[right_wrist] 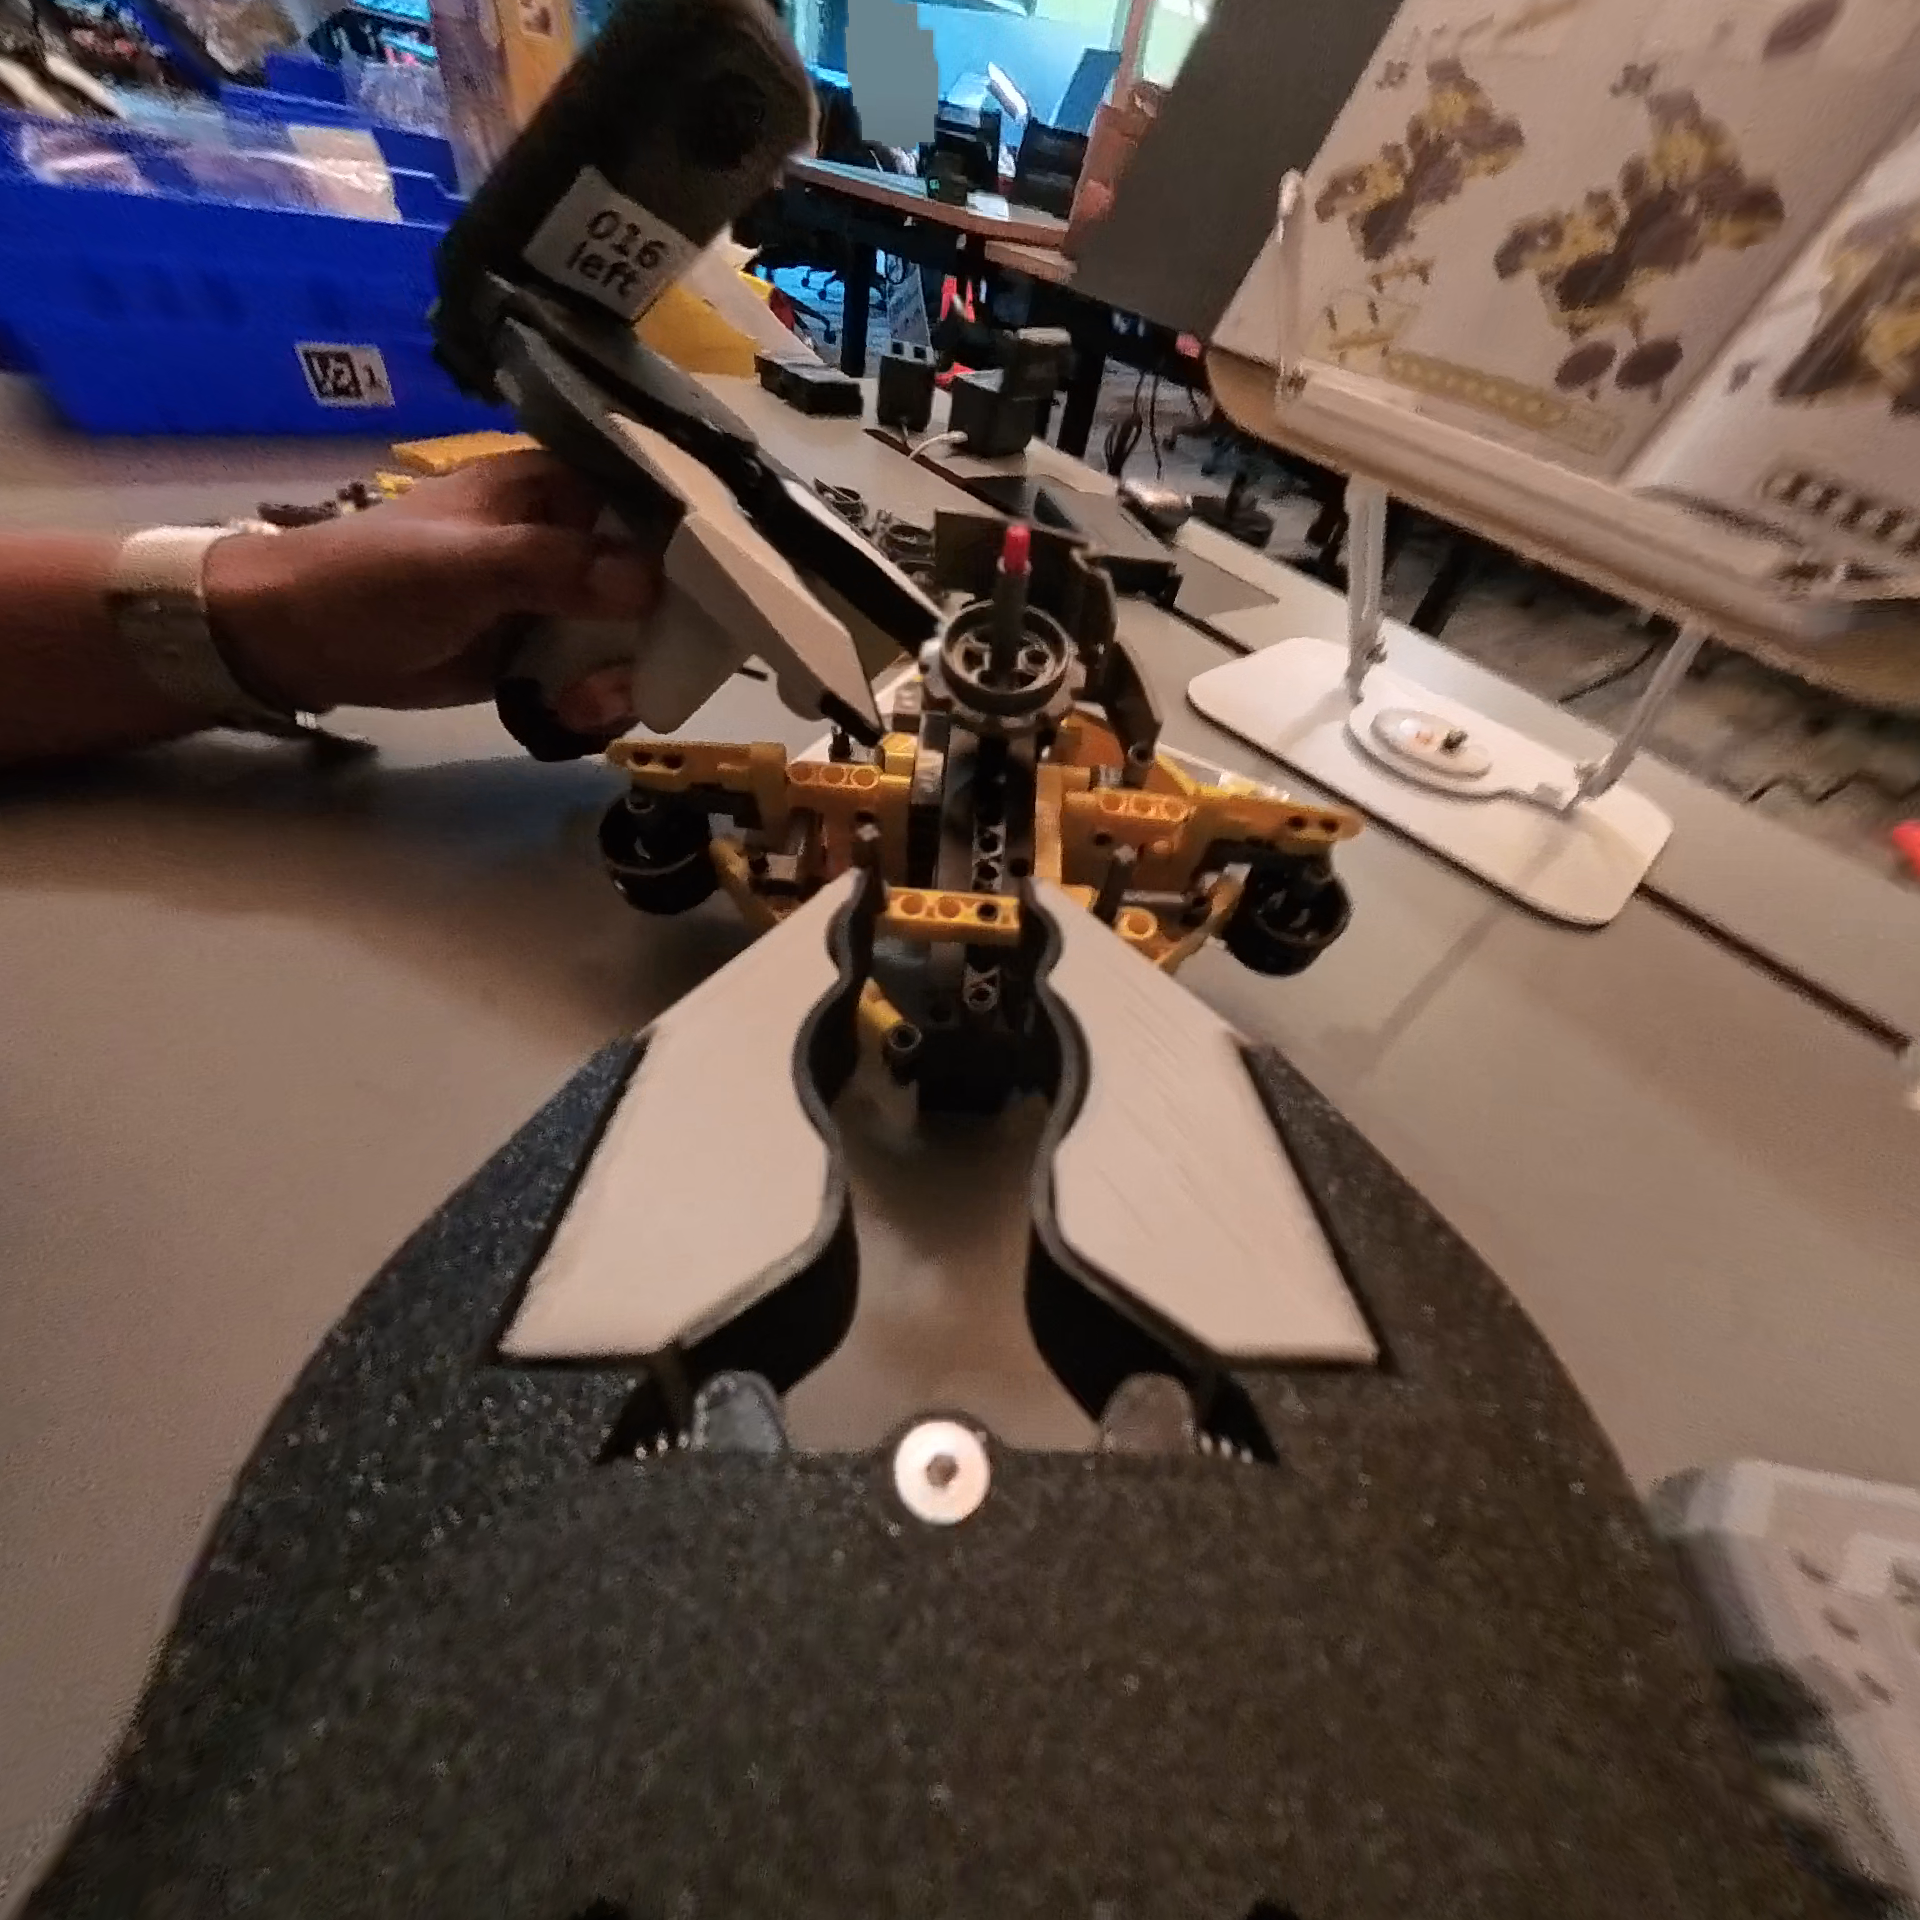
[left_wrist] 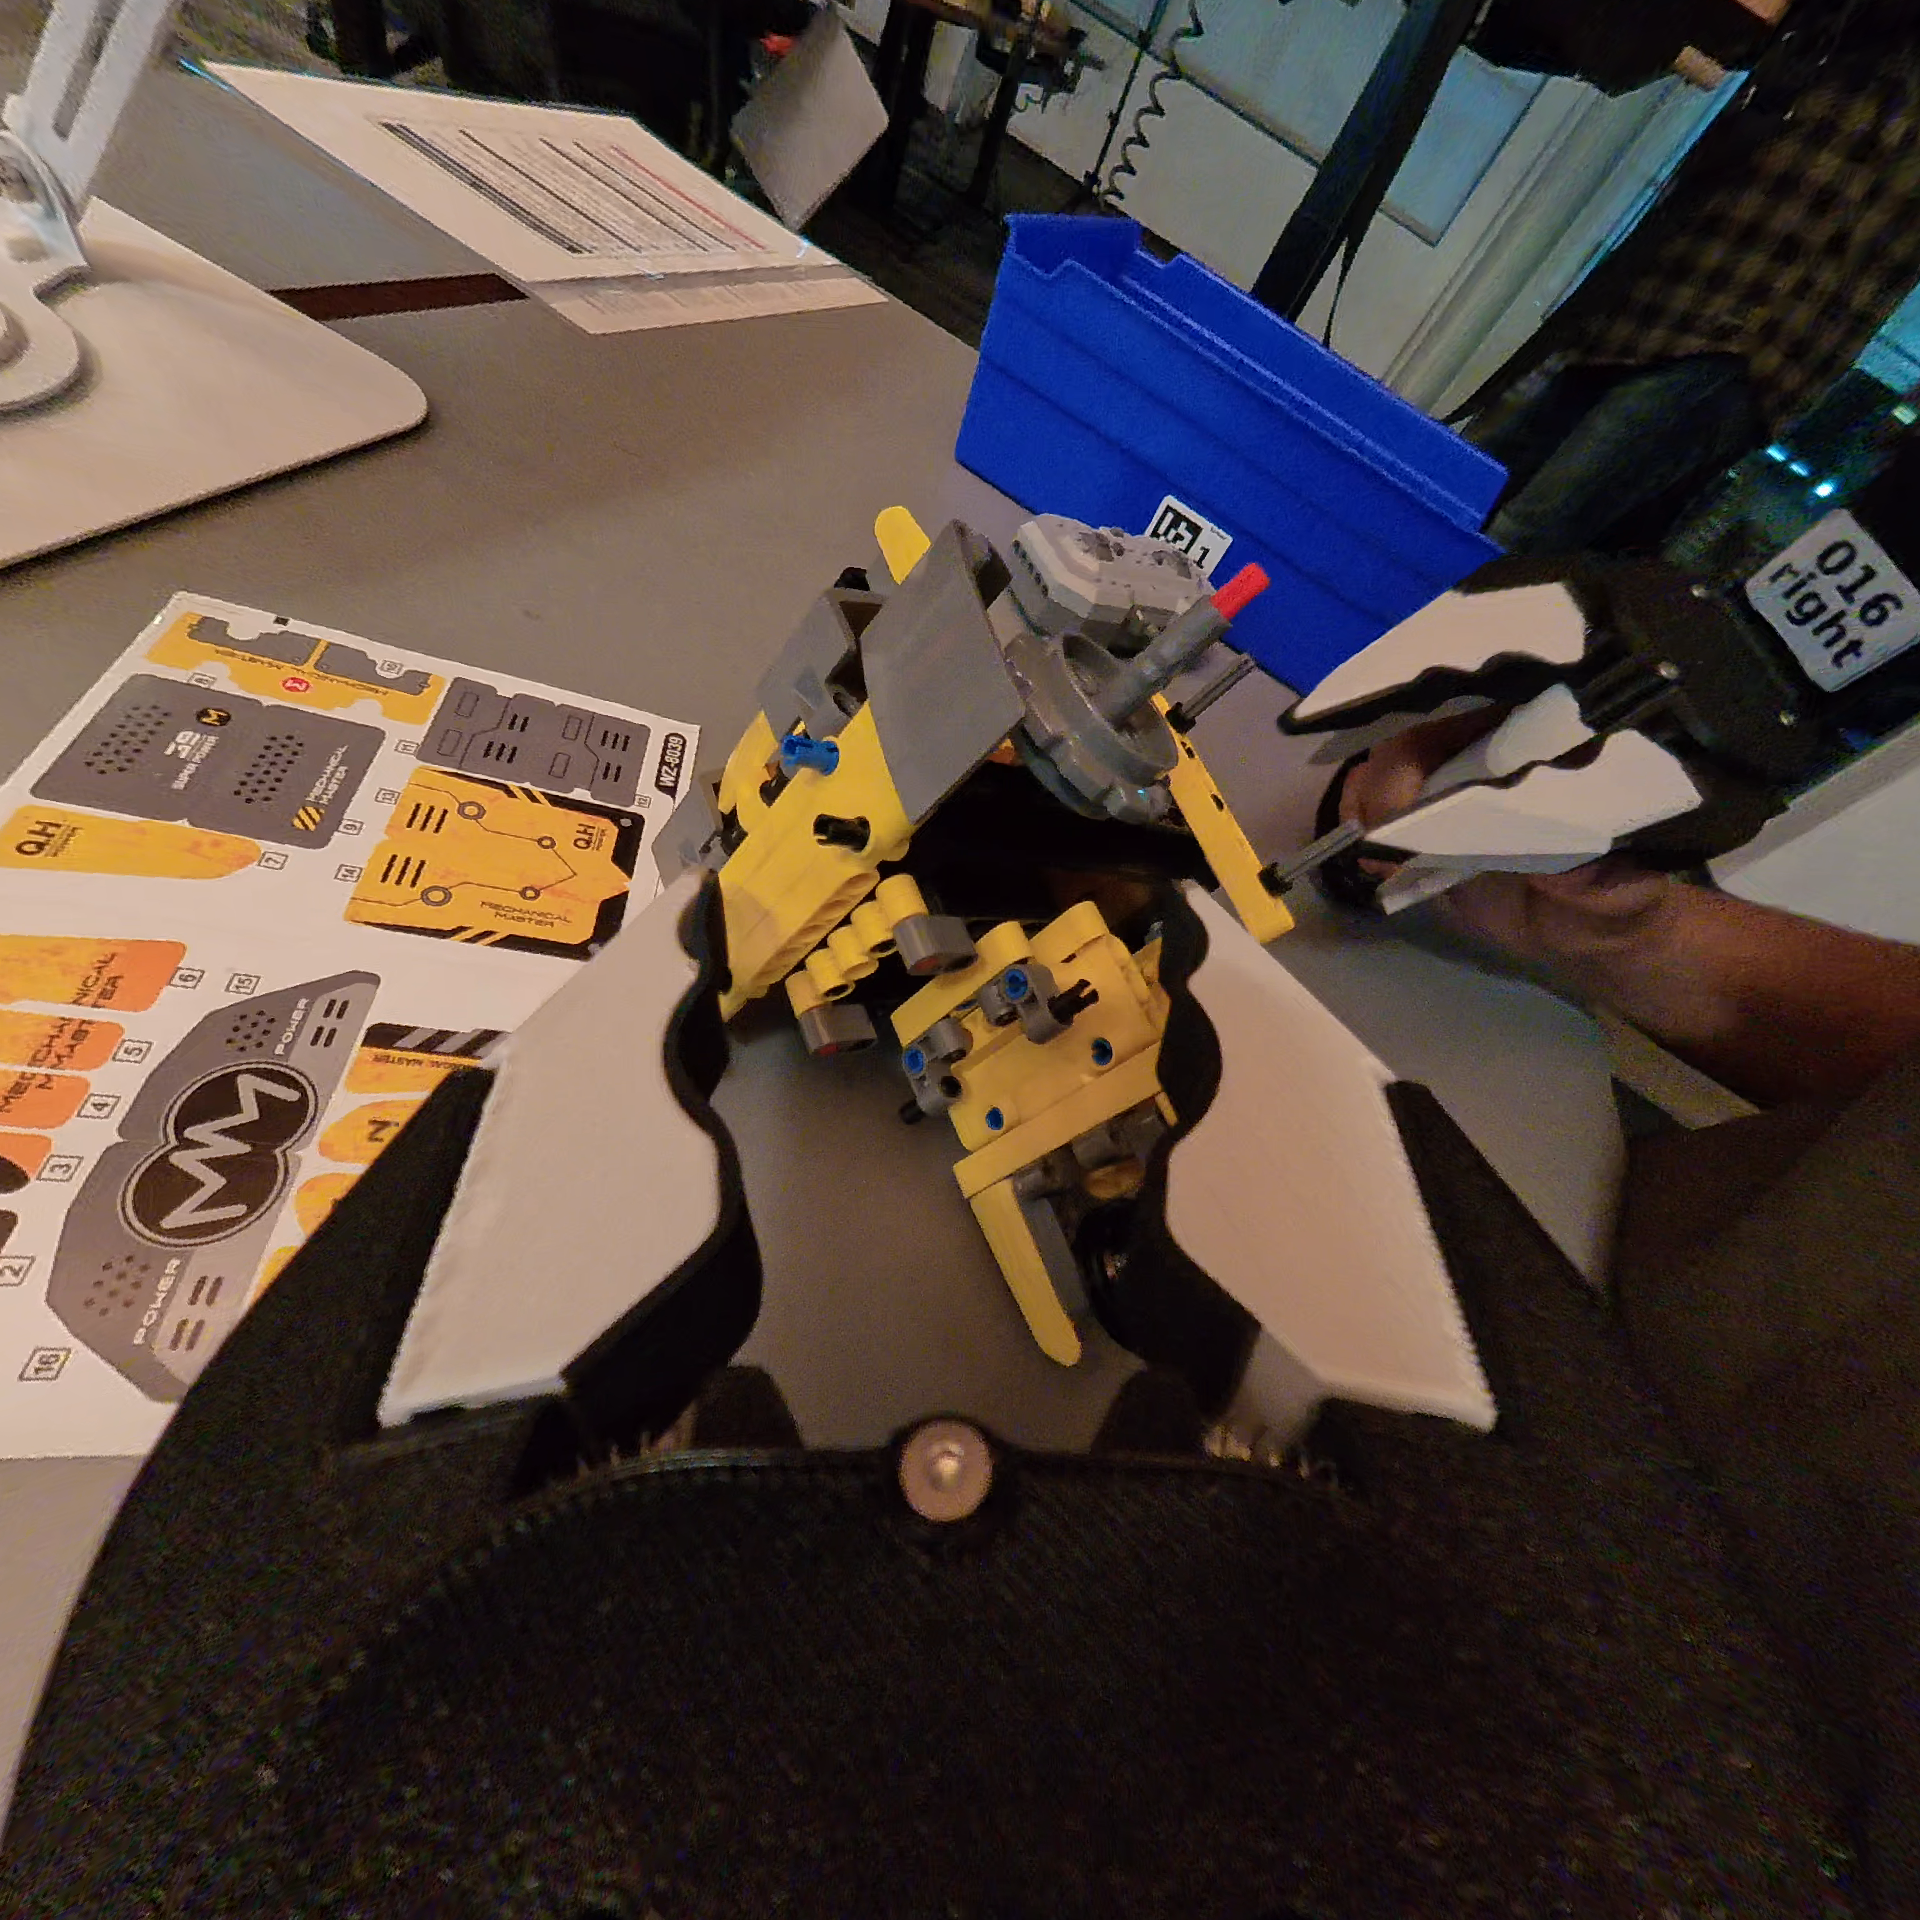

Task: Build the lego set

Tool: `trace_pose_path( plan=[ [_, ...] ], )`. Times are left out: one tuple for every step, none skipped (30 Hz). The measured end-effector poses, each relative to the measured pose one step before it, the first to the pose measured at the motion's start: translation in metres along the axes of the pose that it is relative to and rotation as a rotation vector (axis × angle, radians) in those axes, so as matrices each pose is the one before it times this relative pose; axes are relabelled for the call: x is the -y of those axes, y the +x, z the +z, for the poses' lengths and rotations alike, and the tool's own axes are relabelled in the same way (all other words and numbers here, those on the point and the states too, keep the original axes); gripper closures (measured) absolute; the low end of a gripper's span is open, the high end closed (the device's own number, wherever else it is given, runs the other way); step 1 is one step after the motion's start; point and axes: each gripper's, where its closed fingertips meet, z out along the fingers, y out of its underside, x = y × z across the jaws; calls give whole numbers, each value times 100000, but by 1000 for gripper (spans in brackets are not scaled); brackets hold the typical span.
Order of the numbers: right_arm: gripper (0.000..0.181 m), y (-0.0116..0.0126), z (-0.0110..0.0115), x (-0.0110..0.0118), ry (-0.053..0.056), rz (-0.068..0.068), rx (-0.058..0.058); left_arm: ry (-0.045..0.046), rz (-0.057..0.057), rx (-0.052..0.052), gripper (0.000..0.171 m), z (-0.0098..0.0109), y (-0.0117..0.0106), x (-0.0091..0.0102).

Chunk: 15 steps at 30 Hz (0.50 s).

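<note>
The toy vehicle (left_wrist: pixel 935 883), a half-built model of yellow and grey plastic bricks, stands on the grey table (left_wrist: pixel 582 499), centre frame in both views.

Left gripper (left_wrist: pixel 940 914): jaws spread wide, one finger on each flank of the model's yellow body. Contact cannot be confirmed on either side; the tips sit just beside or against it.

Right gripper (right_wrist: pixel 943 914): jaws part open, fingers straddling the narrow yellow beam (right_wrist: pixel 951 907) at the model's near end. In the left wrist view its tips lie at 3 o'clock of the model, around a thin grey pin (left_wrist: pixel 1314 847). Whether they pinch anything cannot be told.

Handling, as a judgement: light, rigid as a whole, but held by push-fit joints, so likely to shed parts under a sideways load. The grey shaft with the red tip (left_wrist: pixel 1195 634) and the grey wheel hub (left_wrist: pixel 1091 727) look the weakest points. The solid yellow body is the soundest place to take hold; smooth plastic may slip.

Surroundings: a sticker sheet (left_wrist: pixel 312 894) at 9 o'clock; a blue bin (left_wrist: pixel 1195 416) at 1 o'clock carrying a black-and-white marker tag; a printed sheet (left_wrist: pixel 561 187) at 11 o'clock; an open instruction booklet on a white stand (right_wrist: pixel 1455 790).

Writing: white labels on both grippers, sticker sheet and printed sheet bear text; none is transcribed.
</note>
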Motion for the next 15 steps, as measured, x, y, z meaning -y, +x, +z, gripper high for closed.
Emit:
trace_pose_path(
  plan=[
    [155, 37, -264, 315, 1150, -4442, 448, 93, -270, -268, 90, 26, 14, -8],
    [154, 86, -219, 212, -36, -3391, 907, -30, -157, -32, 90, 27, -17, -25],
    [151, 100, -188, 98, -1067, -2164, 1329, -148, -85, 111, 90, 10, -43, -45],
    [147, -34, -163, 64, -1372, -1448, 2416, -152, -70, 99, 90, 18, -51, -38],
    [143, -207, -172, 49, -1512, -1187, 3643, -83, -89, 18, 90, -1, -22, -21],
    [141, -350, -148, 4, -1736, -1301, 4319, 1, -97, -90, 90, 2, 6, -5],
    [139, -374, -83, -52, -1950, -2094, 4343, 27, -75, -118, 90, 8, 26, 16],
    [138, -352, 17, -172, -2342, -3190, 3856, -31, -13, -99, 90, 3, 41, 9],
    [138, -244, 121, -333, -3018, -3735, 2761, -95, 139, -46, 90, 6, 46, 4],
    [140, -110, 194, -466, -3740, -3705, 1516, -148, 283, 155, 90, 1, 30, -2],
    [141, -48, 256, -506, -3934, -3740, 835, -170, 413, 306, 90, 9, 0, -2],
    [141, -8, 286, -481, -3718, -3694, 281, -162, 424, 399, 90, -6, -18, -15],
    [141, 37, 287, -382, -3230, -3383, -160, -189, 298, 290, 90, 2, -16, -17],
    [141, 42, 263, -222, -2360, -2955, -342, -133, 144, 187, 90, 11, -17, -19],
    [141, 31, 223, -61, -1406, -2413, -314, -79, -8, 94, 90, -2, -16, -20]
  ],
)
